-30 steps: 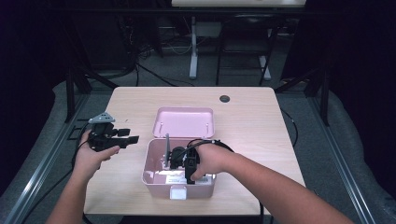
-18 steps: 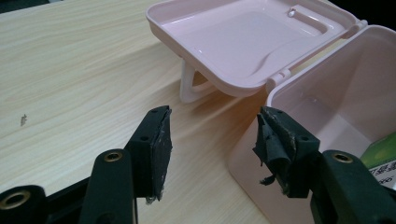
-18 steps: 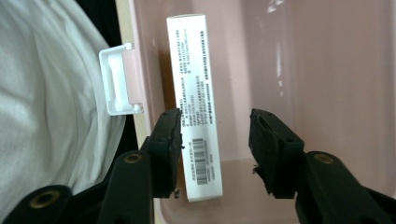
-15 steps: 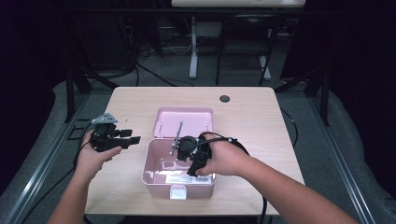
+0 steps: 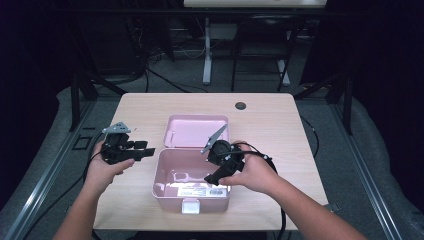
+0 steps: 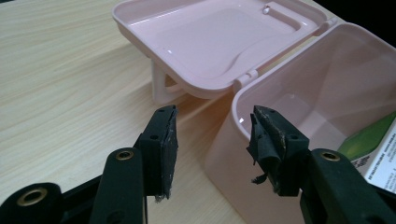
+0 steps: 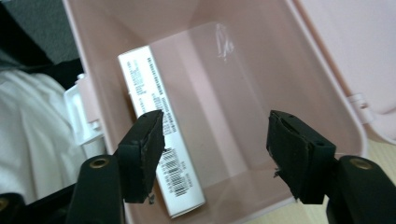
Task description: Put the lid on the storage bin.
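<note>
A pink box (image 5: 161, 172) stands open on the wooden table, its lid (image 5: 195, 131) laid back behind it. A white printed carton (image 5: 202, 190) lies inside along the front wall; the right gripper view shows it too (image 7: 154, 102). My right gripper (image 5: 214, 177) hovers over the box's right half, pointing down into it. Its jaws have just been opening, and they stand wide with nothing between them (image 7: 215, 140). My left gripper (image 5: 146, 149) is held just left of the box. Its jaws have just been closing a little but stay open and empty (image 6: 212, 135), facing the box's corner (image 6: 240, 105).
The table (image 5: 280, 130) has bare wood to the right and behind the box. A dark round cable port (image 5: 240, 106) sits near the far edge. Cables trail from both grippers off the near edge. Dark floor and frame legs surround the table.
My right gripper has lifted out of the box and drifted right and back, jaws spreading, leaving the carton inside. The left hand has stayed put.
</note>
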The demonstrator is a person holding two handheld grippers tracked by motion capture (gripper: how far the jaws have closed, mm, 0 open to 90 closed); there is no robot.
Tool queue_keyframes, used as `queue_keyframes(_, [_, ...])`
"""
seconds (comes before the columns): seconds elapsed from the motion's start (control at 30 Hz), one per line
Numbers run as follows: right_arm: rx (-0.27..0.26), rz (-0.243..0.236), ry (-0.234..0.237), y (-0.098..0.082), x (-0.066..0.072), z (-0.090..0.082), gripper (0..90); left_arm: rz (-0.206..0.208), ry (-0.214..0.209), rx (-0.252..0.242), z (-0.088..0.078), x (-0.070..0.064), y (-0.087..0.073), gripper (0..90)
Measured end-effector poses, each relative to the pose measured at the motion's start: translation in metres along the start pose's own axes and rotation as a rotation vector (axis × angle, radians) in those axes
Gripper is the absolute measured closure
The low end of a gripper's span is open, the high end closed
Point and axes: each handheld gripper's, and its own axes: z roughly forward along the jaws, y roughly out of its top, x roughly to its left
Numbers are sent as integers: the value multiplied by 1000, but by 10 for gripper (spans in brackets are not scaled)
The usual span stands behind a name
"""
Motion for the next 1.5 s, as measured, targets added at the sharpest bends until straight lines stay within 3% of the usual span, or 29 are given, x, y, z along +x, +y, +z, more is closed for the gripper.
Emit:
queue_keyframes(0.13, [-62, 21, -28, -7, -4, 1, 331, 7, -5, 9, 5, -6, 0, 510])
queue_keyframes(0.27, [-168, 62, -41, -17, -6, -2, 301, 19, -9, 10, 8, -11, 0, 506])
queue_keyframes(0.37, [-181, 61, -126, -24, -7, 0, 288, 24, -17, 1, 7, -13, 0, 500])
queue_keyframes(0.43, [-201, 85, -167, -30, -10, 2, 281, 16, -20, -7, 7, -14, 1, 496])
queue_keyframes(0.5, [-248, 118, -170, -34, -13, 4, 281, 3, -22, -8, 8, -14, 1, 497])
queue_keyframes(0.67, [-308, 179, -186, -45, -18, 7, 297, 4, -25, -3, 10, -16, 1, 496])
queue_keyframes(0.73, [-331, 224, -174, -50, -19, 6, 307, -2, -30, -5, 12, -16, 0, 483])
queue_keyframes(0.8, [-361, 237, -168, -52, -20, 7, 307, -4, -34, 0, 13, -17, -1, 470])
queue_keyframes(1.0, [-396, 264, -219, -53, -27, 10, 322, -2, -43, -10, 19, -18, -2, 422])
queue_keyframes(1.27, [-538, 334, -272, -55, -43, 10, 398, 14, -43, -34, 20, -19, -5, 437])
queue_keyframes(1.37, [-537, 338, -311, -58, -43, 9, 435, -1, -67, -49, 21, -19, -6, 437])
queue_keyframes(1.5, [-539, 364, -326, -64, -44, 7, 446, -7, -82, -61, 21, -19, -7, 440])
